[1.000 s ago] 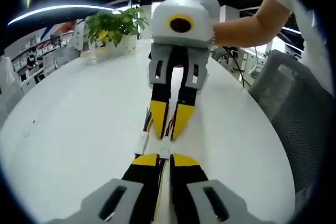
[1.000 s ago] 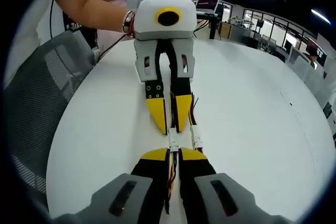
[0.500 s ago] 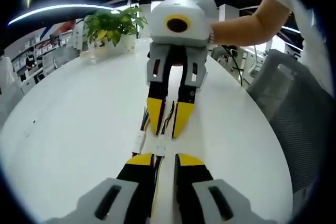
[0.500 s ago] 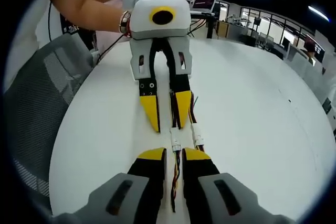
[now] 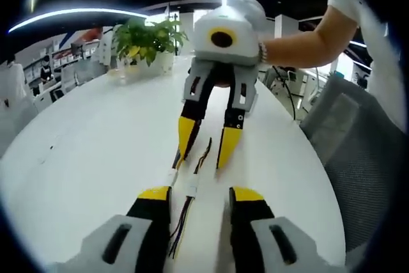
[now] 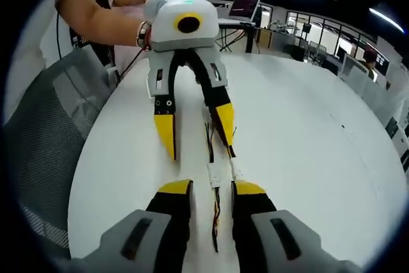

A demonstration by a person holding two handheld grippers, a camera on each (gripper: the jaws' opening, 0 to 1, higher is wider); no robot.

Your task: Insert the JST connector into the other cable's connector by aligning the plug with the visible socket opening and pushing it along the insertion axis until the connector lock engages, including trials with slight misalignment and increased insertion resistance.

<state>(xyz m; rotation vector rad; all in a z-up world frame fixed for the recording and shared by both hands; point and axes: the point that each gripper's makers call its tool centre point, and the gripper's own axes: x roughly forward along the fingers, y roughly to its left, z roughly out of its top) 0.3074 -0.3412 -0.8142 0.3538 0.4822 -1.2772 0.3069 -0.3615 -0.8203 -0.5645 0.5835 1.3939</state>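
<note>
Both grippers released, jaws apart: left gripper (image 5: pixel 199 191), right gripper (image 6: pixel 211 187). Connectors (image 6: pixel 214 174) lie on desk (image 6: pixel 300 139) mid-width, apparently joined; lock unconfirmed. Task looks nearly finished.

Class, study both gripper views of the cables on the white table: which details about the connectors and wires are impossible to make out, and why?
- Lock engagement: the white connector is too small in the right gripper view to show a latch.
- Second connector: partly hidden by the left gripper's yellow fingertip.
- Wire ends: run off between the left gripper's jaws in the left gripper view.
- Wire colours: too thin to sort.
</note>
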